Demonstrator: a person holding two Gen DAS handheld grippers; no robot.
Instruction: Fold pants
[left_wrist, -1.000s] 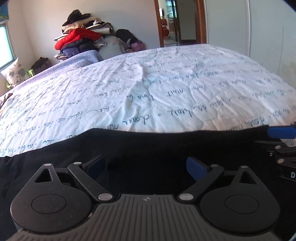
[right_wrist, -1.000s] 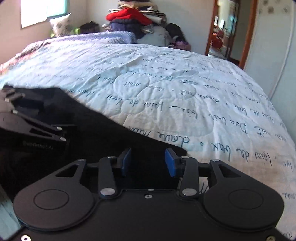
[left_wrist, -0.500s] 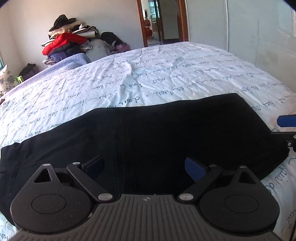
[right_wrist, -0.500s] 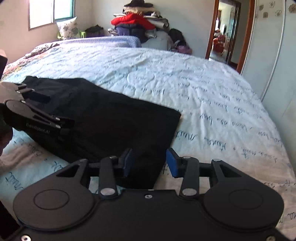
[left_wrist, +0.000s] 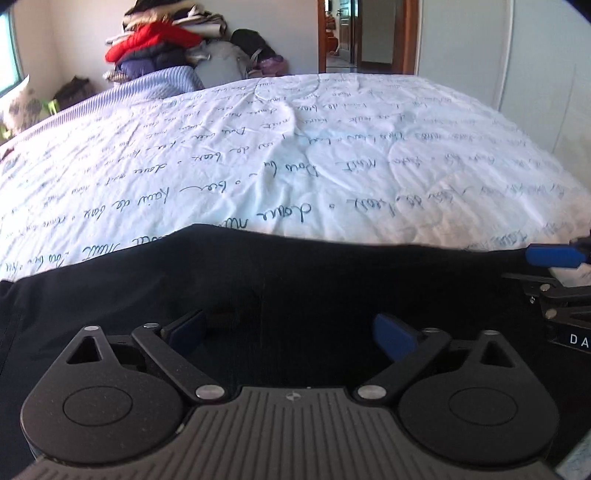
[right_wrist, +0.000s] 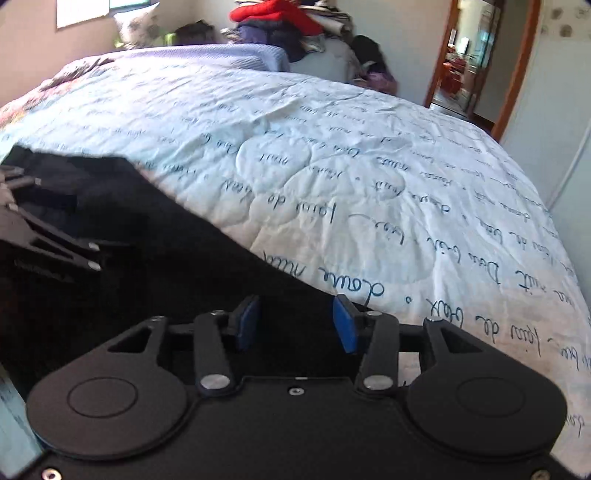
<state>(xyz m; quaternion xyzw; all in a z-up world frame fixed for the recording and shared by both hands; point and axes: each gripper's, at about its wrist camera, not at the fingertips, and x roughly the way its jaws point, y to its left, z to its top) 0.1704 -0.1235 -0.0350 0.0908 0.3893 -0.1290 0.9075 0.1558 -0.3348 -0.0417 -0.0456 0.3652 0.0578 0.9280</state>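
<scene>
Black pants: matte, smooth cloth, spread flat along the near edge of the bed, far edge a long soft curve. Quilt: white, puckered in stitched circles, covered in looping blue script. Left gripper: blue pads wide apart over the dark cloth, gripping nothing. Right gripper: blue pads partly parted, clamping nothing, above the pants' corner

A wide bed carries everything, covered by a white quilt printed with blue cursive script and stitched in round shapes. Black pants lie spread flat on the quilt at its near edge. A lilac ribbed blanket lies along the far side
</scene>
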